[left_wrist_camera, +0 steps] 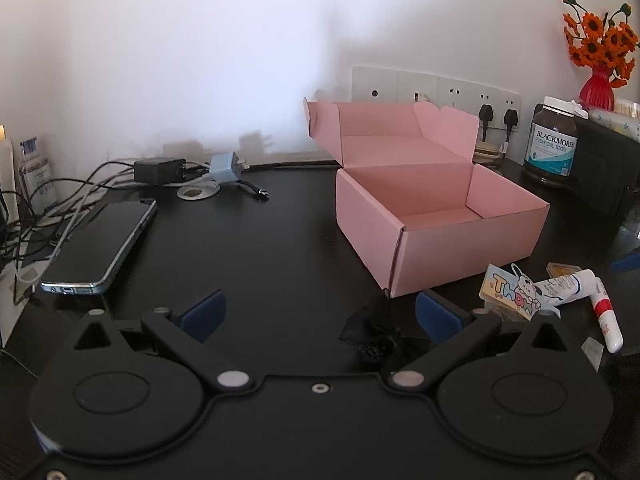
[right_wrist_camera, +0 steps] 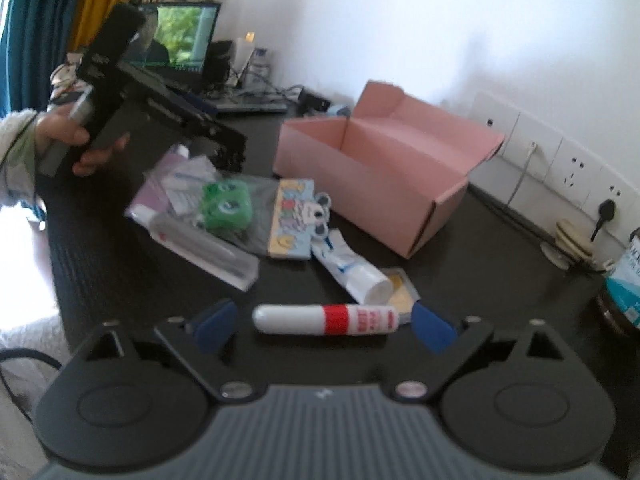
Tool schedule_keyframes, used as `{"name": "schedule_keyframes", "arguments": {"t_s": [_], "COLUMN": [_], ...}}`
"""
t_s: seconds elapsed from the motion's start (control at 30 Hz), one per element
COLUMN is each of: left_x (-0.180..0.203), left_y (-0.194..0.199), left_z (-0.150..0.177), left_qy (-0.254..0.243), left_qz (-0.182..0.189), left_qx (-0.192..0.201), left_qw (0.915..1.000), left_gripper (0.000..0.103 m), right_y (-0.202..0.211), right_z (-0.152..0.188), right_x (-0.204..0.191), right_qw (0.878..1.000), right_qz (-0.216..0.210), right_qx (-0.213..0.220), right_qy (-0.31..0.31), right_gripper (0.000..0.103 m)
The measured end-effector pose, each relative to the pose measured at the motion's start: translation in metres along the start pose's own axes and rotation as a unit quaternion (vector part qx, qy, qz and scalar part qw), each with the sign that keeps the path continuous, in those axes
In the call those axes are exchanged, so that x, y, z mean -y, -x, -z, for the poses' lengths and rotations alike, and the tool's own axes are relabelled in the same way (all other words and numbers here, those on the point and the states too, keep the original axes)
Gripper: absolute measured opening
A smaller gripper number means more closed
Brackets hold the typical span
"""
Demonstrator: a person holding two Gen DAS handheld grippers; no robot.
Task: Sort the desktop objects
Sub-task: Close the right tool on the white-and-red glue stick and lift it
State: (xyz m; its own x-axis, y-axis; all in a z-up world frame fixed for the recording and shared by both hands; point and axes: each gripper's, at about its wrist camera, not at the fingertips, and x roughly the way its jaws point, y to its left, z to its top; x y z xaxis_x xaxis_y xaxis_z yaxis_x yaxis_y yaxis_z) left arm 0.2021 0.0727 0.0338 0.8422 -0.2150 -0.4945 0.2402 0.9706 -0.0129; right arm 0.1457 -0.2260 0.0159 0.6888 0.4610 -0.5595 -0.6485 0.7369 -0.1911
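An open pink cardboard box [left_wrist_camera: 440,220] [right_wrist_camera: 380,184] stands on the black desk, nothing showing inside it. My right gripper [right_wrist_camera: 325,327] is open; a white and red stick [right_wrist_camera: 326,320] [left_wrist_camera: 606,320] lies crosswise on the desk between its blue pads, which do not touch it. Behind the stick lie a white tube [right_wrist_camera: 352,268] [left_wrist_camera: 568,284], a cartoon card [right_wrist_camera: 296,216] [left_wrist_camera: 512,292], a green toy [right_wrist_camera: 226,204] and a clear bag [right_wrist_camera: 176,188]. My left gripper [left_wrist_camera: 320,316] hangs open over a crumpled black item [left_wrist_camera: 376,336], with nothing between its fingers.
A phone [left_wrist_camera: 100,248], chargers [left_wrist_camera: 160,170] and tangled cables lie at the left. A supplement bottle [left_wrist_camera: 554,144] and a flower vase [left_wrist_camera: 598,88] stand at the right by wall sockets [left_wrist_camera: 440,84]. A hand [right_wrist_camera: 76,136] holds the left gripper; a laptop [right_wrist_camera: 176,36] sits behind.
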Motion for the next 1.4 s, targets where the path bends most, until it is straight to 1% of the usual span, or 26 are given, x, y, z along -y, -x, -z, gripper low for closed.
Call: {"name": "schedule_keyframes", "arguments": {"t_s": [0.13, 0.3, 0.5, 0.57, 0.6, 0.63, 0.7, 0.83, 0.9, 1.0, 1.1, 1.2, 1.23, 1.27, 1.3, 1.37, 1.4], "left_x": [0.0, 0.0, 0.001, 0.001, 0.001, 0.001, 0.001, 0.002, 0.002, 0.002, 0.003, 0.003, 0.002, 0.002, 0.002, 0.002, 0.002], "left_y": [0.0, 0.0, 0.001, 0.001, 0.001, 0.001, 0.002, 0.002, 0.002, 0.002, 0.003, 0.002, 0.002, 0.002, 0.002, 0.002, 0.002], "left_z": [0.0, 0.0, 0.0, 0.001, 0.0, 0.0, 0.0, 0.001, 0.001, 0.0, 0.001, 0.001, 0.001, 0.001, 0.001, 0.0, 0.0], "left_qy": [0.001, 0.0, -0.003, -0.003, -0.003, -0.003, -0.003, -0.008, -0.008, -0.007, -0.008, -0.008, -0.007, -0.006, -0.006, -0.006, -0.007], "left_qz": [0.0, -0.001, 0.0, 0.0, -0.001, -0.001, -0.001, -0.002, -0.002, -0.003, -0.003, -0.003, -0.003, -0.003, -0.002, -0.002, -0.002], "left_qx": [0.001, 0.001, 0.002, 0.002, 0.002, 0.002, 0.002, 0.002, 0.002, 0.003, 0.004, 0.003, 0.003, 0.003, 0.003, 0.002, 0.003], "left_qw": [1.0, 1.0, 1.0, 1.0, 1.0, 1.0, 1.0, 1.0, 1.0, 1.0, 1.0, 1.0, 1.0, 1.0, 1.0, 1.0, 1.0], "left_gripper": [0.103, 0.103, 0.103, 0.103, 0.103, 0.103, 0.103, 0.103, 0.103, 0.103, 0.103, 0.103, 0.103, 0.103, 0.103, 0.103, 0.103], "right_y": [-0.008, -0.012, -0.011, -0.011, -0.011, -0.011, -0.01, -0.005, -0.004, -0.006, -0.007, -0.009, -0.009, -0.01, -0.011, -0.012, -0.012], "right_z": [0.001, 0.001, 0.001, 0.001, 0.001, 0.0, -0.001, -0.003, -0.005, -0.006, -0.006, -0.003, -0.003, -0.003, -0.004, -0.007, -0.008], "right_x": [0.012, 0.015, 0.017, 0.017, 0.016, 0.016, 0.013, -0.005, -0.009, -0.011, -0.013, -0.008, -0.007, -0.007, -0.007, -0.01, -0.013], "right_qw": [1.0, 0.999, 0.998, 0.998, 0.998, 0.998, 0.997, 0.995, 0.993, 0.984, 0.974, 0.96, 0.957, 0.957, 0.96, 0.966, 0.97], "right_qz": [-0.023, -0.043, -0.052, -0.055, -0.052, -0.047, -0.021, 0.005, 0.024, 0.067, 0.105, 0.123, 0.127, 0.125, 0.12, 0.119, 0.121], "right_qx": [-0.001, -0.001, -0.003, -0.002, -0.003, -0.005, -0.015, -0.025, -0.034, -0.044, -0.04, -0.031, -0.027, -0.027, -0.03, -0.034, -0.035], "right_qy": [-0.015, -0.026, -0.031, -0.036, -0.04, -0.046, -0.071, -0.092, -0.114, -0.16, -0.195, -0.25, -0.26, -0.261, -0.252, -0.226, -0.208], "right_gripper": [0.094, 0.093, 0.09, 0.085, 0.085, 0.085, 0.085, 0.085, 0.085, 0.085, 0.085, 0.085, 0.086, 0.088, 0.09, 0.1, 0.1]}}
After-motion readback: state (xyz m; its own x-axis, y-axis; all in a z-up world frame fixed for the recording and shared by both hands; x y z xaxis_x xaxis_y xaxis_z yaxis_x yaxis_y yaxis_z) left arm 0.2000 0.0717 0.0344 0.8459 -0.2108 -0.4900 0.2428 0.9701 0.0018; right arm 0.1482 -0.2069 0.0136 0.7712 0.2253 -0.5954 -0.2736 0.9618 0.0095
